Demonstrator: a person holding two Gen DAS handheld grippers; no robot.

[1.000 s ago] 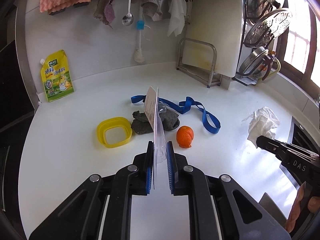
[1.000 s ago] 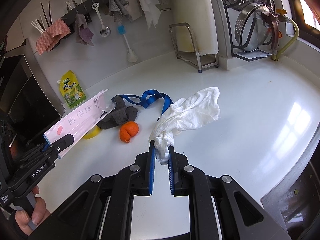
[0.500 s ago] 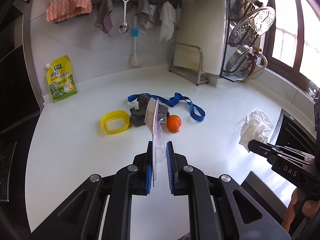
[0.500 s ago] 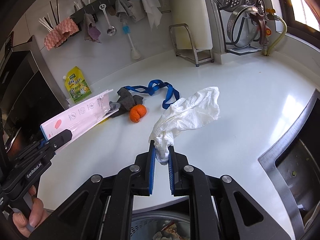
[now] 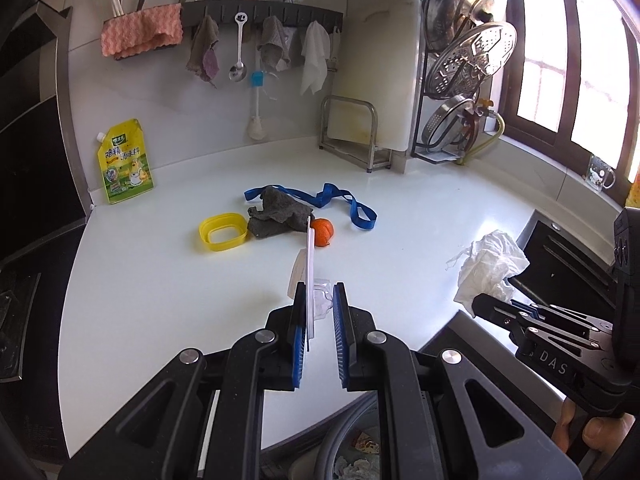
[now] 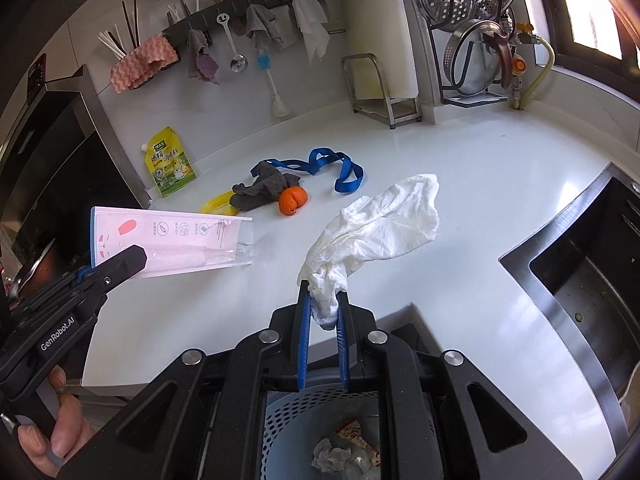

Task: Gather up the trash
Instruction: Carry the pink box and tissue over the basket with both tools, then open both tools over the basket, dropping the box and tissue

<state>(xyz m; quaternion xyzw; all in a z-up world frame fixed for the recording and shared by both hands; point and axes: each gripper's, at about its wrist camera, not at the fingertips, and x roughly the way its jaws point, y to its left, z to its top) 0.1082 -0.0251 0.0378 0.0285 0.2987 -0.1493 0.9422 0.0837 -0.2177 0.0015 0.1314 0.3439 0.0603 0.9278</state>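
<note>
My left gripper [image 5: 319, 308] holds a flat pink-and-white plastic package [image 5: 308, 276], which leans against its left finger; the jaws stand a little apart. The package also shows in the right wrist view [image 6: 172, 242]. My right gripper [image 6: 323, 308] is shut on a crumpled white tissue [image 6: 376, 224], also seen in the left wrist view [image 5: 488, 268]. Both grippers hover over the counter's front edge, above a perforated grey trash bin [image 6: 304, 412] that holds wrappers and paper. An orange peel [image 5: 322, 232] lies on the white counter [image 5: 160, 280].
A grey rag [image 5: 276, 216], a blue strap [image 5: 340, 204] and a yellow ring lid [image 5: 223, 231] lie mid-counter. A yellow seasoning pouch [image 5: 125, 162] leans on the back wall. A sink [image 6: 592, 272] is at right. A cutting-board rack [image 5: 352, 132] stands behind.
Both grippers have pulled back from the counter towards its front edge with their loads; the trash bin has come into view below them. The left jaws have opened slightly around the package.
</note>
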